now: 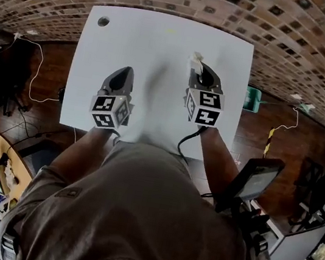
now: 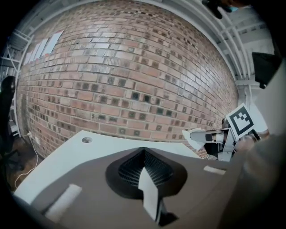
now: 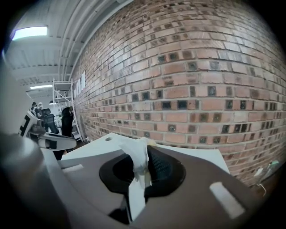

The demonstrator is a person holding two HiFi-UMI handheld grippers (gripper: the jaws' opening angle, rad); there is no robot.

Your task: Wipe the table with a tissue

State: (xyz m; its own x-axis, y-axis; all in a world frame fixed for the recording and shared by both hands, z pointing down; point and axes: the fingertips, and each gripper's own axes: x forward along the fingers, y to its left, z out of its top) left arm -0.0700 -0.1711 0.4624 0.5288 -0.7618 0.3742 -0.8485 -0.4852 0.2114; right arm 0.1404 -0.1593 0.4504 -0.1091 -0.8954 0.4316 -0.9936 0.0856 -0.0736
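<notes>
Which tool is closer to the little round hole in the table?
The left tool. It hovers nearer the person, slightly right of the hole; the right tool, pinching the tissue, is much farther right.

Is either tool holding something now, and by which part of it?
The right tool pinches the tissue by one end; the rest sticks out past the jaws. The left tool is shut, empty.

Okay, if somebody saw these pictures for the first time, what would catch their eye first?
Probably the bare white table, set against a curved-looking red brick wall. Next, the right gripper over the table's right half, its jaws shut on a crumpled white tissue. The left gripper is held over the left half, jaws together with nothing between them.
</notes>
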